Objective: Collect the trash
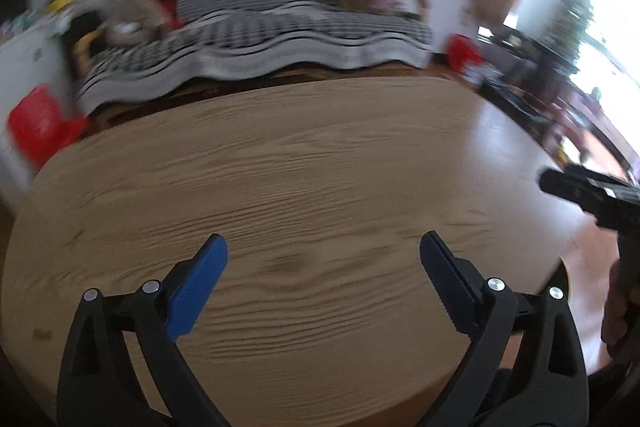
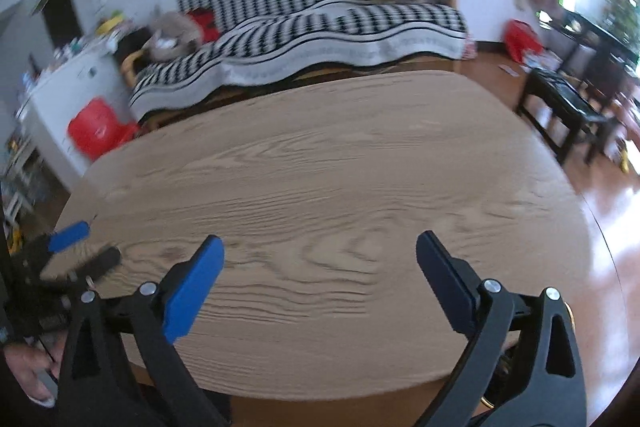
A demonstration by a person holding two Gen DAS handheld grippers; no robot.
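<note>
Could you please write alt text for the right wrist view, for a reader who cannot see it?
The right claw is open and empty above a bare wooden table. The left claw shows at the left edge. Behind the table stand a sofa under a black-and-white cover and a red stool.

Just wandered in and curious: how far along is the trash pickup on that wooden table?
Done: the table shows no trash in either view. In hand: nothing; the left claw and right claw are both open and empty. Left: nothing visible here, though the views are blurred.
</note>
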